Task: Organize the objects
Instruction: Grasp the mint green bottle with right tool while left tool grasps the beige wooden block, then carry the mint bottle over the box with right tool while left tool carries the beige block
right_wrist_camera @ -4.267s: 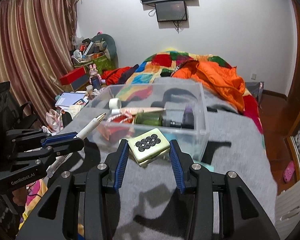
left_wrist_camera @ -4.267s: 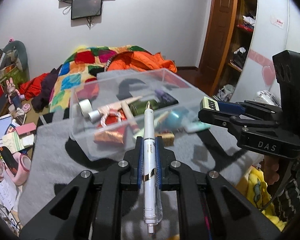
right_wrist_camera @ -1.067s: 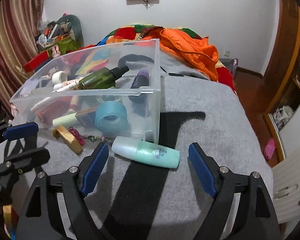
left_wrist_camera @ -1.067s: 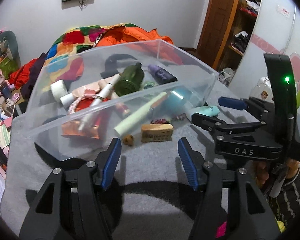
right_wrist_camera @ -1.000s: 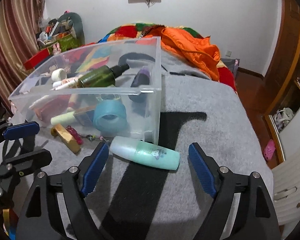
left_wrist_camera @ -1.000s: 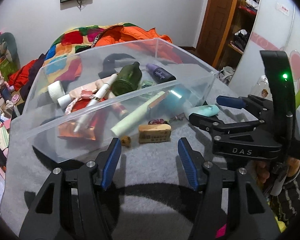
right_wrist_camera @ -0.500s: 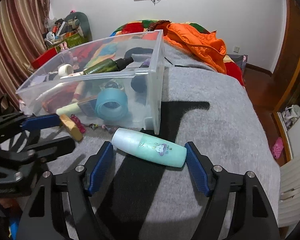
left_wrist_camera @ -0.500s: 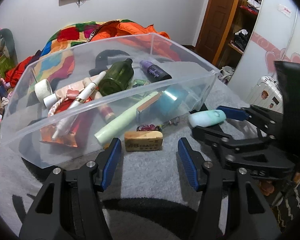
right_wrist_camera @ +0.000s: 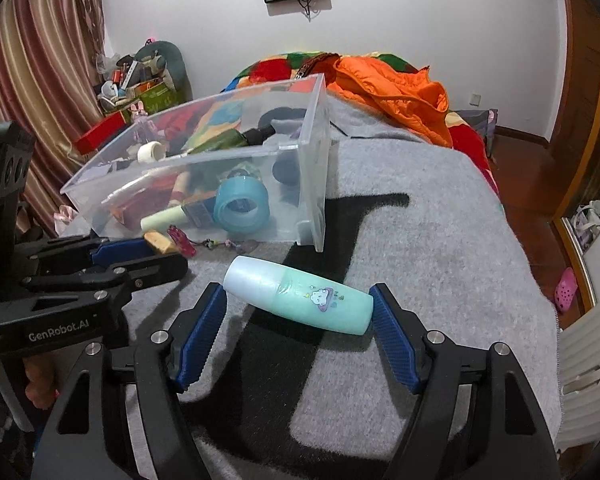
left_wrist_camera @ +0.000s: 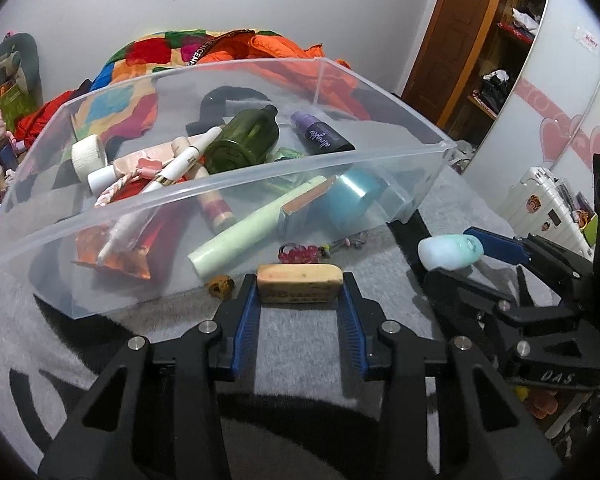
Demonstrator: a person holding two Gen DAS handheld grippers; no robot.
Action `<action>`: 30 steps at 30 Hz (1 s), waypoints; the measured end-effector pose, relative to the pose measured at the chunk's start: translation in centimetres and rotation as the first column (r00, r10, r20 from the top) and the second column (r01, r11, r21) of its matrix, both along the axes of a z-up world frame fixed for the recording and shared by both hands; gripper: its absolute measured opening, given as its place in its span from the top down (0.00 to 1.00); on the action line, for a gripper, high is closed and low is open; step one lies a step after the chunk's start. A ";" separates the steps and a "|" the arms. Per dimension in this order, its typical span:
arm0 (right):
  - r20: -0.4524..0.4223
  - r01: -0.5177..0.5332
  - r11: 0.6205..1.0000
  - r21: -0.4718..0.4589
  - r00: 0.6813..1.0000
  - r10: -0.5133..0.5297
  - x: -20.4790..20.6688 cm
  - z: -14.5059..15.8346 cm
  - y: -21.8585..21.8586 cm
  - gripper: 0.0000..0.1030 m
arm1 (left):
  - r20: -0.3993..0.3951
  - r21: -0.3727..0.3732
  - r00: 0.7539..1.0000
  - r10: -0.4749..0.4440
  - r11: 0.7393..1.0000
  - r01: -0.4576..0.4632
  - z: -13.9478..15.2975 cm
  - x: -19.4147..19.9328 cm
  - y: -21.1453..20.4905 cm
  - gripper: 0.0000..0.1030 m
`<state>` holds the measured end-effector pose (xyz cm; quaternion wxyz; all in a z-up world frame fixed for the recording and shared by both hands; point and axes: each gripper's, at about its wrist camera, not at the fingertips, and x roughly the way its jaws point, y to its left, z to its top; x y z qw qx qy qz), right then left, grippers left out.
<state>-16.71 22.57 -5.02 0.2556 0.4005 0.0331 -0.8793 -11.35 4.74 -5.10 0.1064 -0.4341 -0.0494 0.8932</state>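
Left wrist view: a clear plastic bin (left_wrist_camera: pixel 228 184) sits on a grey blanket (left_wrist_camera: pixel 300 336), and everything else is placed against it. Inside the bin, from its left end to its right, lie a white roll of tape (left_wrist_camera: pixel 89 155), a white pen (left_wrist_camera: pixel 180 164), a dark green bottle (left_wrist_camera: pixel 242 144), a pale green tube (left_wrist_camera: pixel 256 226), a purple spray bottle (left_wrist_camera: pixel 320 138) and a blue tape roll (left_wrist_camera: pixel 354 200). Just outside the bin's near wall, a small brown nugget (left_wrist_camera: pixel 221 285) lies on the blanket, then a tan eraser (left_wrist_camera: pixel 300 283), with a pink hair tie (left_wrist_camera: pixel 300 255) between the eraser and the wall. The left gripper (left_wrist_camera: pixel 300 296) has its blue pads against both ends of the eraser, closed on it while it rests on the blanket. Off the bin's right corner, the right gripper (left_wrist_camera: pixel 456 264) shows side-on.

Right wrist view: the left gripper (right_wrist_camera: pixel 140 258) reaches in beside the bin's (right_wrist_camera: pixel 316 152) near wall. In front of the bin's right corner, a mint green bottle (right_wrist_camera: pixel 300 300) with a white cap lies on its side on the blanket (right_wrist_camera: pixel 440 240). The right gripper (right_wrist_camera: pixel 298 312) brackets it lengthwise, one pad at each end, clamped on the bottle.
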 end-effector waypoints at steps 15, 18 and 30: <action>-0.115 -0.037 0.998 -0.051 0.993 0.031 1.6 5.0 -1.3 0.32 | -0.106 0.030 0.994 0.029 0.999 -0.026 4.0 2.7 -1.7 0.62; -0.139 -0.050 0.997 -0.054 0.989 0.042 1.4 6.0 -1.9 0.32 | -0.130 0.030 0.990 0.049 0.998 -0.046 5.0 2.9 -2.5 0.62; -0.230 -0.092 0.994 -0.062 0.970 0.075 0.3 9.2 -4.3 0.32 | -0.214 0.019 0.970 0.114 0.994 -0.112 8.5 2.7 -5.2 0.62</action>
